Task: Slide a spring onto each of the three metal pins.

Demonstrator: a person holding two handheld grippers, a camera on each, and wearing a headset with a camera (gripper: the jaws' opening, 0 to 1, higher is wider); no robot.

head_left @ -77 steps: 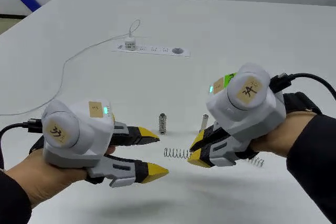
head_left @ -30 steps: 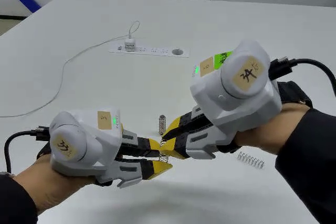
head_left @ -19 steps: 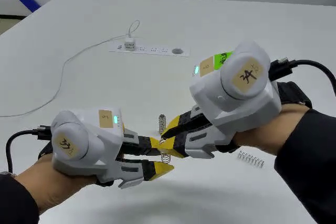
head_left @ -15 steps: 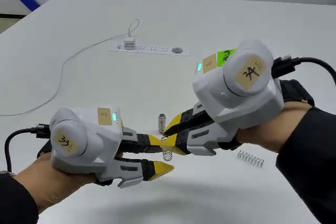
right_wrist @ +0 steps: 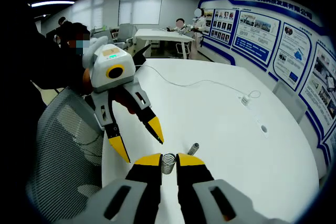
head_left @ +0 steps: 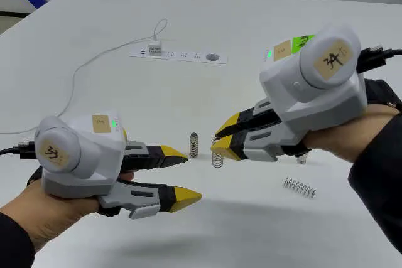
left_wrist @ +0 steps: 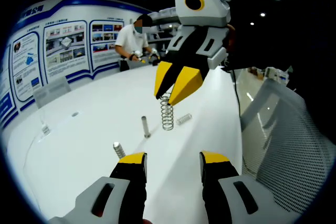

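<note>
White table (head_left: pixel 125 105): pwr strip (head_left: pixel 179 56), loose spring (head_left: pixel 299 187), sprung pin (head_left: pixel 193 145).

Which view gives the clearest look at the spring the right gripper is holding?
The left gripper view: the spring hangs side-on below the right gripper, with its coils visible along its length. The head view shows it small, its top tucked under the fingers. The right gripper view sees it end-on, pinched between the fingers.

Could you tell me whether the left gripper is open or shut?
Open: the left gripper has its yellow-tipped jaws apart, nothing between them.
</note>
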